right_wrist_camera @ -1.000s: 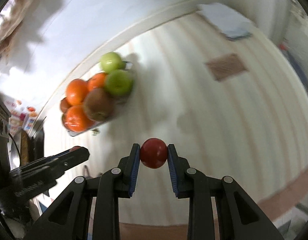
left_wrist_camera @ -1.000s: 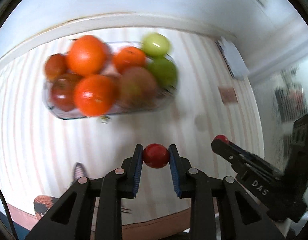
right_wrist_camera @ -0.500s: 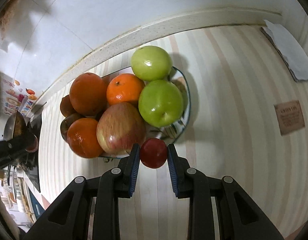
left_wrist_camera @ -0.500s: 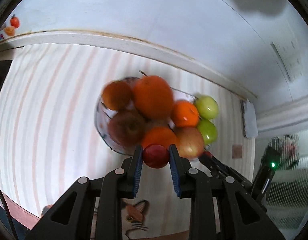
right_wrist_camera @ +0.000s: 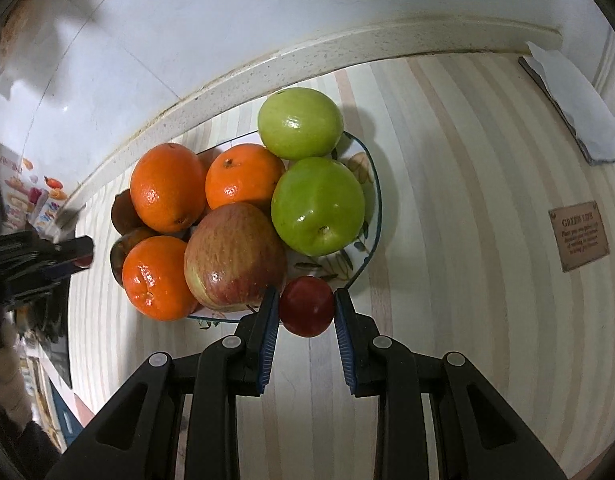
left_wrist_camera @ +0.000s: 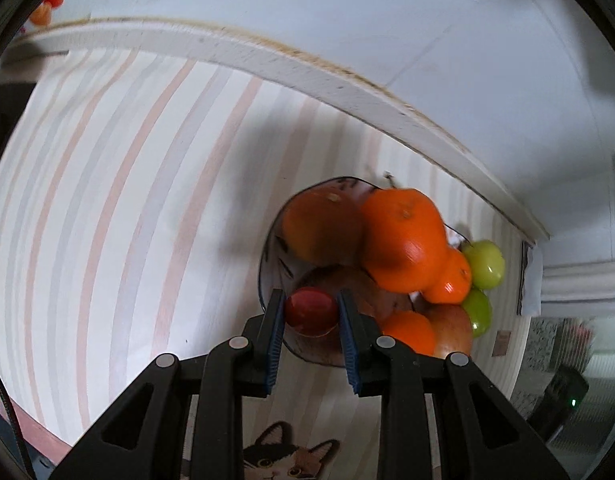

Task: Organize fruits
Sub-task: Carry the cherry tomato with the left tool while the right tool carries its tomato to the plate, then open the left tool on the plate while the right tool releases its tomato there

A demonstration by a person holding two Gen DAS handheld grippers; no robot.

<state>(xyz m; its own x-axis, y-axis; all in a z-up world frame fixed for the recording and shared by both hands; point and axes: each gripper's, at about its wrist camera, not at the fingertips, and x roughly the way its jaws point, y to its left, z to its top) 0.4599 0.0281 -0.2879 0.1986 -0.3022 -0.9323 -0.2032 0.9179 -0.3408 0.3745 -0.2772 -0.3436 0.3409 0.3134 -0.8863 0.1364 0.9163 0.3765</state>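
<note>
Left wrist view first: a striped tabletop [left_wrist_camera: 119,208] fills the frame from nine o'clock round to the centre, bounded at twelve o'clock by a pale speckled ledge [left_wrist_camera: 235,50] under a white wall. At six o'clock, a cat-face print [left_wrist_camera: 285,460] shows between the black arms. The left gripper [left_wrist_camera: 311,312] points steeply down, its blue-padded jaws narrow and clamped on a small red fruit [left_wrist_camera: 310,311], which hangs over the near rim of the glass fruit bowl [left_wrist_camera: 267,256]. In the bowl, toward three o'clock of that fruit, lie a large orange [left_wrist_camera: 403,240], a brownish fruit [left_wrist_camera: 323,228], smaller oranges, a red-yellow apple and two green apples [left_wrist_camera: 483,264]; all are somewhat blurred.

Right wrist view: at nine o'clock the tip of the other tool pokes in, dark and blurred. Next come three oranges [right_wrist_camera: 167,186], the nearest at eight o'clock of the bowl's centre, with dark brownish fruits half hidden behind them. A red-yellow apple [right_wrist_camera: 235,258] sits at the front, and two green apples [right_wrist_camera: 317,206] lie at one and three o'clock of it. The flower-patterned bowl [right_wrist_camera: 367,184] shows its rim on that side. The right gripper [right_wrist_camera: 306,312] is likewise narrow, pinching a second small red fruit [right_wrist_camera: 306,306] just at the bowl's near edge, beside the apple. Further toward three o'clock, a brown printed label [right_wrist_camera: 579,236] lies on the cloth, and a grey folded cloth [right_wrist_camera: 571,104] rests at two o'clock.
</note>
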